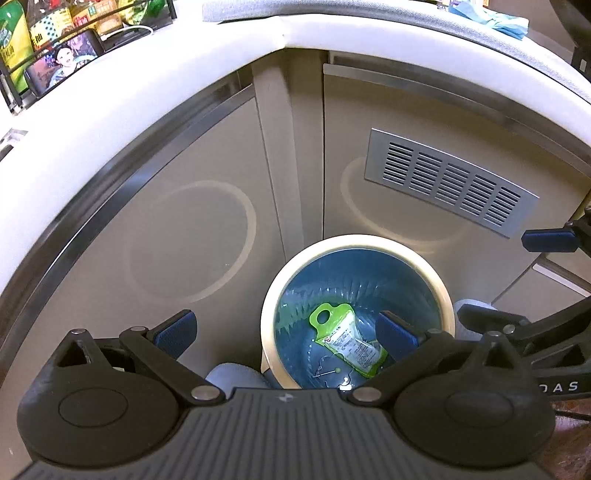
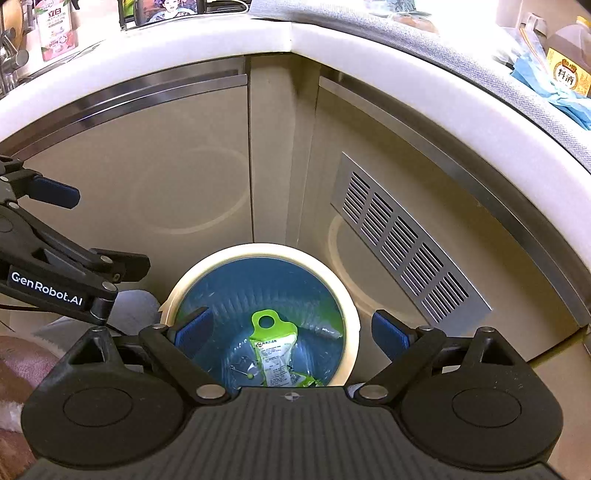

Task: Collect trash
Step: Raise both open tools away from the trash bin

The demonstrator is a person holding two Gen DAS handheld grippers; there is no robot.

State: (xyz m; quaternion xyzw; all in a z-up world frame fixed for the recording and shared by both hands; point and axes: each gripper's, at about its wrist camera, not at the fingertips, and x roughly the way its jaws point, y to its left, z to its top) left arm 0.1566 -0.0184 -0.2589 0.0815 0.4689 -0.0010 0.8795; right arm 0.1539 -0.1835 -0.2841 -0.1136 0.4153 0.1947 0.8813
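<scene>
A cream-rimmed trash bin (image 1: 436, 280) (image 2: 351, 314) with a blue liner stands on the floor in the cabinet corner. A green-edged plastic packet (image 1: 347, 339) (image 2: 273, 350) lies at its bottom beside a small pin with a green head (image 1: 337, 369) (image 2: 250, 376). My left gripper (image 1: 286, 332) hovers open above the bin's left side, nothing between its blue pads (image 1: 177, 332). My right gripper (image 2: 291, 332) hangs open over the bin, empty too. Each gripper shows at the other view's edge.
Beige cabinet doors meet in a corner behind the bin, one with a metal vent grille (image 1: 450, 181) (image 2: 406, 240). A white countertop edge (image 1: 147, 74) (image 2: 184, 40) curves above, carrying bottles, cartons and a blue crumpled bag (image 1: 491, 18) (image 2: 561, 99). Grey slippers (image 1: 236, 373) show by the bin.
</scene>
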